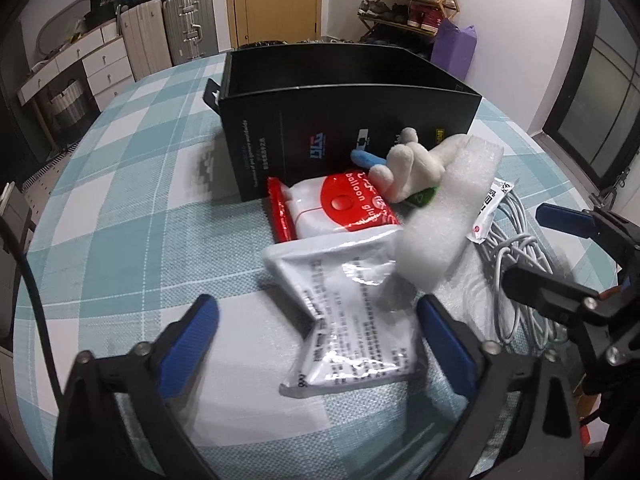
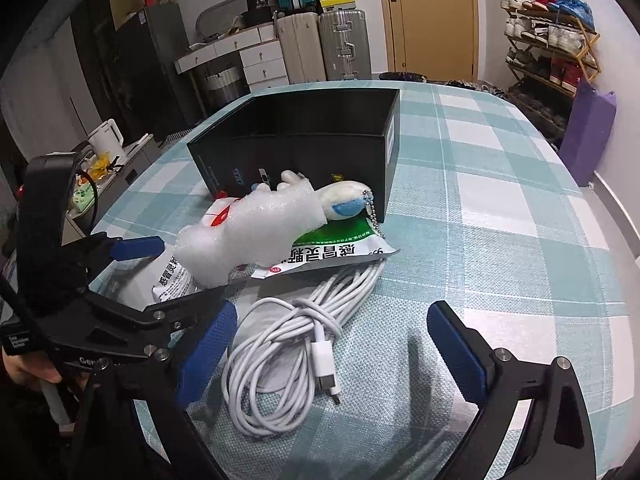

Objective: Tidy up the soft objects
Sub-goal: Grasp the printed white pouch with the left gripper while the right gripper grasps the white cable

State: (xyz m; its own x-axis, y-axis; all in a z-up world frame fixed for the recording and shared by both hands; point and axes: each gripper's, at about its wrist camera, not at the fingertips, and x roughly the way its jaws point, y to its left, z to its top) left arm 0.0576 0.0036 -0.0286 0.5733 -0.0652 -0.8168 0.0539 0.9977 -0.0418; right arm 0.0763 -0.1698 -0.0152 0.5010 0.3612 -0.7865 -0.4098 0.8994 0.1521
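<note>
A black open box (image 1: 316,120) (image 2: 304,136) stands on the checked tablecloth. In front of it lie a white plush toy (image 1: 408,168) (image 2: 344,204), a white foam strip (image 1: 444,224) (image 2: 248,240), a red and white balloon-glue pack (image 1: 344,208), a white medicine sachet (image 1: 352,320) and a coiled white cable (image 2: 296,344) (image 1: 516,272). My left gripper (image 1: 316,340) is open, its fingers on either side of the sachet. My right gripper (image 2: 332,352) is open over the cable. Each gripper shows in the other's view.
A green and white sachet (image 2: 340,248) lies under the foam and the toy. Suitcases (image 1: 168,36), drawers (image 2: 260,60), a shoe rack (image 2: 548,40) and a purple bag (image 1: 454,48) stand around the table (image 2: 520,200).
</note>
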